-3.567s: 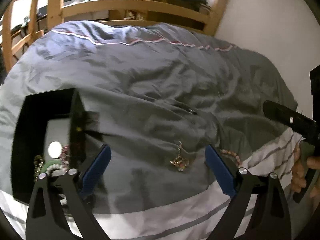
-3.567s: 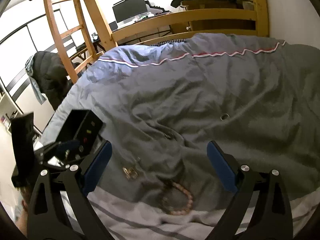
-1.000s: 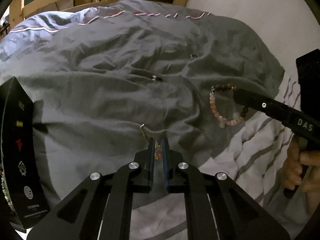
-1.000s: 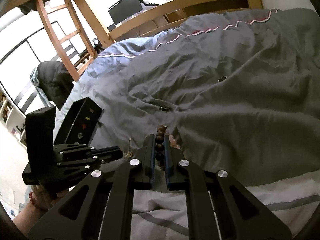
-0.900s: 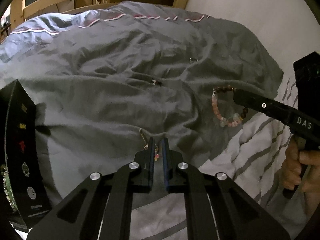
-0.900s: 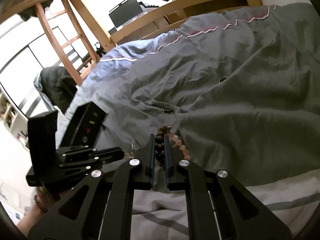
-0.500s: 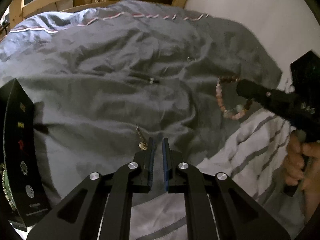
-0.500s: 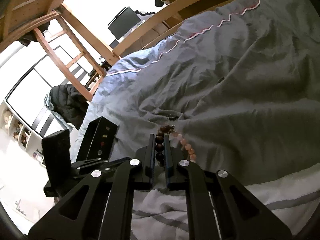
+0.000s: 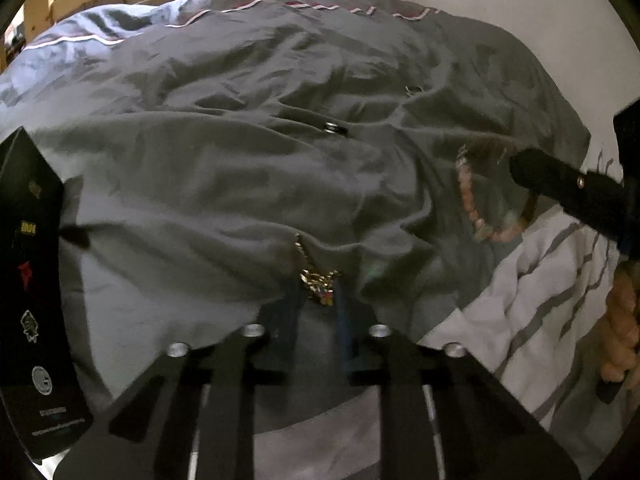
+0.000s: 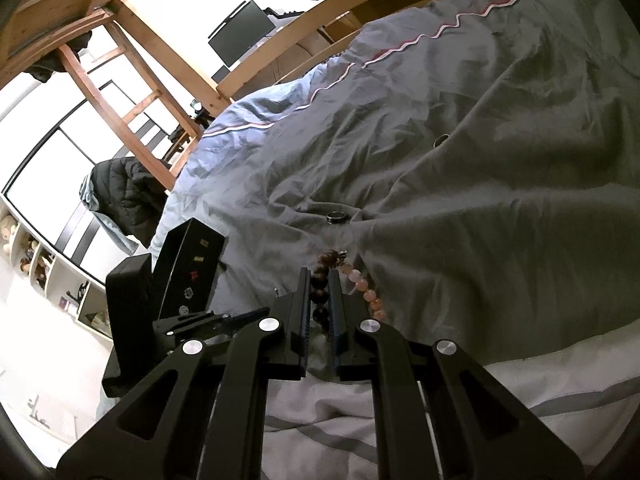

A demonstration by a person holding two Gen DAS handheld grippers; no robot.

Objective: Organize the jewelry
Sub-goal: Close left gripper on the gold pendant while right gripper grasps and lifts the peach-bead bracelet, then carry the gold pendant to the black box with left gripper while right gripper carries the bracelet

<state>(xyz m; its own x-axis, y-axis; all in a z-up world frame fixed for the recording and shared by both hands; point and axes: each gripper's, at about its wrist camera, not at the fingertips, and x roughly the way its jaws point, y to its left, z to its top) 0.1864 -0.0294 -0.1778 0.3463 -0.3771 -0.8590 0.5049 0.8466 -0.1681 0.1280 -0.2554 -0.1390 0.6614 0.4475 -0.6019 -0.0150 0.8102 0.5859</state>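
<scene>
My left gripper (image 9: 316, 294) has its fingers a little apart, on either side of a small gold chain piece (image 9: 316, 280) that lies on the grey duvet (image 9: 224, 168); the view is blurred. My right gripper (image 10: 319, 296) is shut on a bead bracelet (image 10: 362, 282) of brown and pink beads and holds it above the duvet; it also shows in the left wrist view (image 9: 476, 212). A black jewelry box (image 9: 32, 304) stands at the left, also seen in the right wrist view (image 10: 192, 268).
A dark ring (image 9: 334, 129) and a thin hoop (image 9: 414, 89) lie farther up the duvet. A striped white sheet (image 9: 520, 280) covers the near edge. A wooden bed frame and ladder (image 10: 132, 80) stand behind. A white wall is on the right.
My left fingers have parted slightly around the gold piece. My right gripper has lifted and tilted with the bracelet hanging from it.
</scene>
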